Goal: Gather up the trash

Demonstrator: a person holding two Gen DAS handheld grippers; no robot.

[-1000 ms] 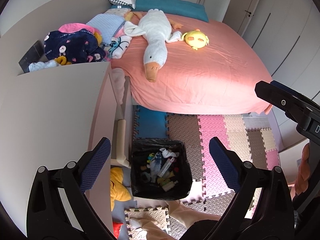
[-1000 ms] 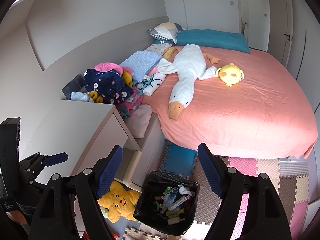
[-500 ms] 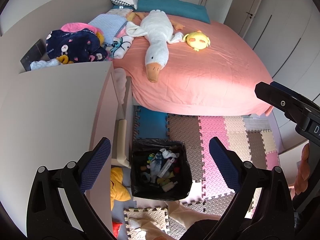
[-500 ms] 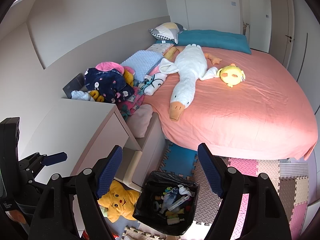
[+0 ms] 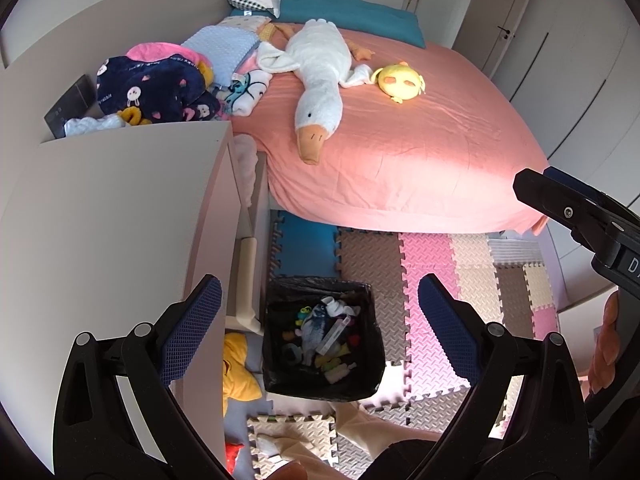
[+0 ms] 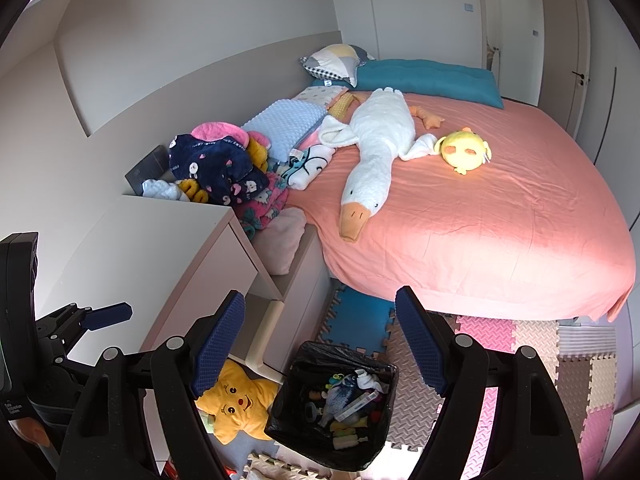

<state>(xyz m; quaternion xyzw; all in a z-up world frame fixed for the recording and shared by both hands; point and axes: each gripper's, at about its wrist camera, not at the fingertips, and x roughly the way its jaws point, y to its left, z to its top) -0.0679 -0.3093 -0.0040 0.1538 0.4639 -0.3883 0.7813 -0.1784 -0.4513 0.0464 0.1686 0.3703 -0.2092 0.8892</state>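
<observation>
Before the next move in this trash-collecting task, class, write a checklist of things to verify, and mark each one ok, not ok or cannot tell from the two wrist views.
1. Left gripper open and holding nothing: ok.
2. Right gripper open and holding nothing: ok.
3. Trash bin upright on the floor mats, black liner open at the top: ok.
4. Room left in the bin for more: ok, the trash lies well below the rim.
5. Loose trash in view to pick next: cannot tell; the bed shows a white goose plush and a yellow chick plush, not litter.
6. Cabinet top free of litter: ok on the part that is visible.
</observation>
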